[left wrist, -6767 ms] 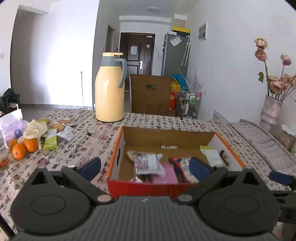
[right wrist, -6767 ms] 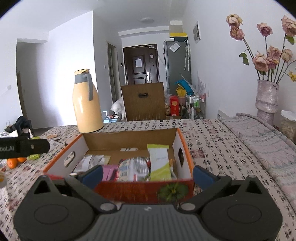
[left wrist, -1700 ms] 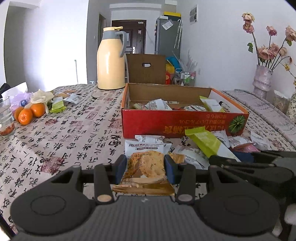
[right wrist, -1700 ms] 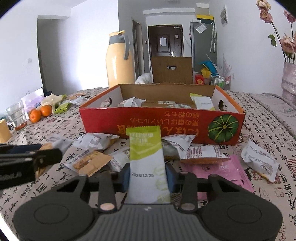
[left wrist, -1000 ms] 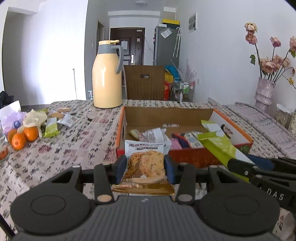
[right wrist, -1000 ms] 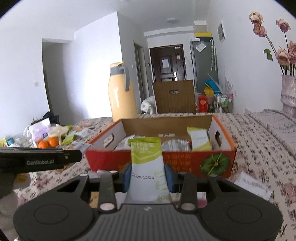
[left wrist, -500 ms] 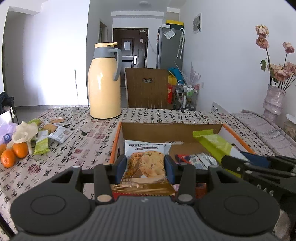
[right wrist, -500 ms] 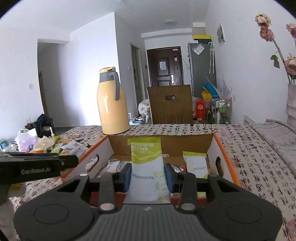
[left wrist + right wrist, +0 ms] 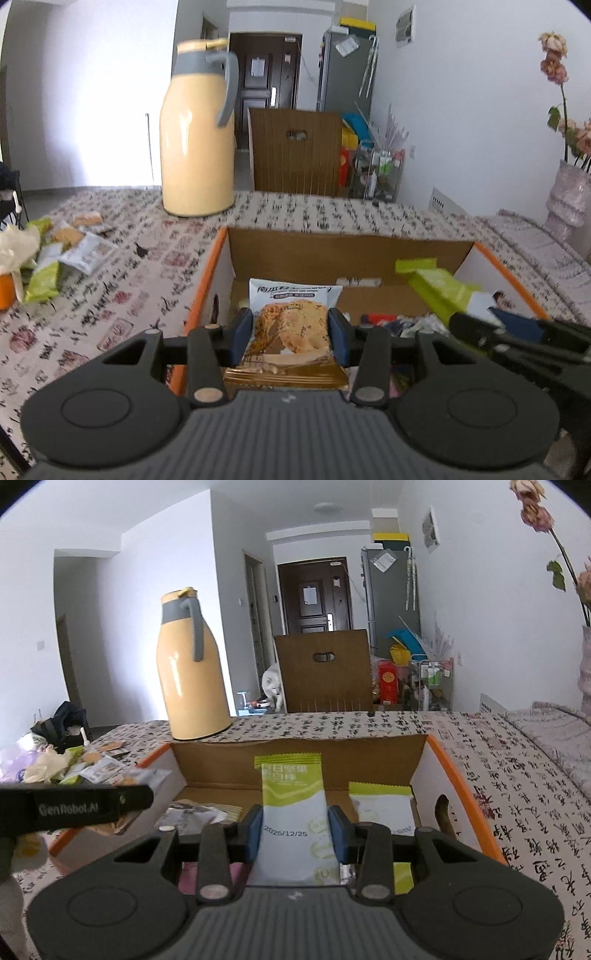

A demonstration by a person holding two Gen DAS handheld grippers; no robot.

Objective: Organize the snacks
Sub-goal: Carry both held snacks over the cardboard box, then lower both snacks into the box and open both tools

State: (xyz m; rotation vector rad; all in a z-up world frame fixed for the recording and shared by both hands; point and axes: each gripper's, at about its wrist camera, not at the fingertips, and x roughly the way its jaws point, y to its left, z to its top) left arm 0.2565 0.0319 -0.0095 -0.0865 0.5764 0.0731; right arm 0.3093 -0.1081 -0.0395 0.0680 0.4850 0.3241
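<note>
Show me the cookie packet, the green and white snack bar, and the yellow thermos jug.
cookie packet [image 9: 290,328], left wrist view, printed cookie picture.
green and white snack bar [image 9: 293,812], right wrist view, wrapper's middle.
yellow thermos jug [image 9: 188,686], right wrist view, its body.

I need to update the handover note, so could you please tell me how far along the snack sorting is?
Done: several packets, including a green-and-white one, already lie in the orange-edged cardboard box.

In hand: the left gripper is shut on a cookie packet and the right gripper on a green-and-white nut bar packet, both over the box.

Left: release both, then collect the loose packets left of the thermos jug.
</note>
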